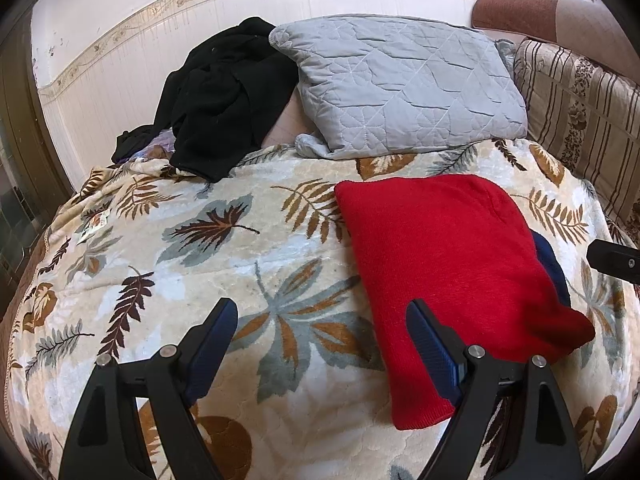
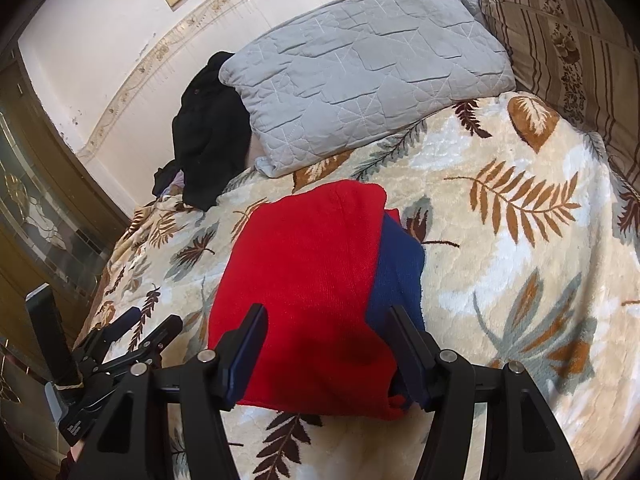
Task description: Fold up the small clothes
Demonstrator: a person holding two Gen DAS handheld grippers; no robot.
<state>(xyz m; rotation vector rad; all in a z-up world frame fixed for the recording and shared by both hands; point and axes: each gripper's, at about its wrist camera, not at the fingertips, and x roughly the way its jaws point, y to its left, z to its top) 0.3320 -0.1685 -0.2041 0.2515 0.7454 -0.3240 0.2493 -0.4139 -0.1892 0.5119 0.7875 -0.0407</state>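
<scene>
Two grippers up over the bed, both w/ fingers spread and nothing clamped: my left gripper (image 1: pixel 320 332) wide above the leaf-print blanket (image 1: pixel 256 256), my right gripper (image 2: pixel 326 334) a bit narrower, hanging above the near end of the folded red sweater (image 2: pixel 304 280). Navy garment (image 2: pixel 396 276) pokes out from under its right side. Further back: grey pillow (image 1: pixel 400 84), black clothes pile (image 1: pixel 224 100) by the wall.

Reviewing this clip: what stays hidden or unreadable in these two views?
- Blue part of the red garment: mostly covered by red cloth in both views; whether it is a separate piece is unclear.
- Items under the black clothes: only a purple scrap shows.
- Right gripper in the left wrist view: cut off by the edge.
- Person: out of frame.
</scene>
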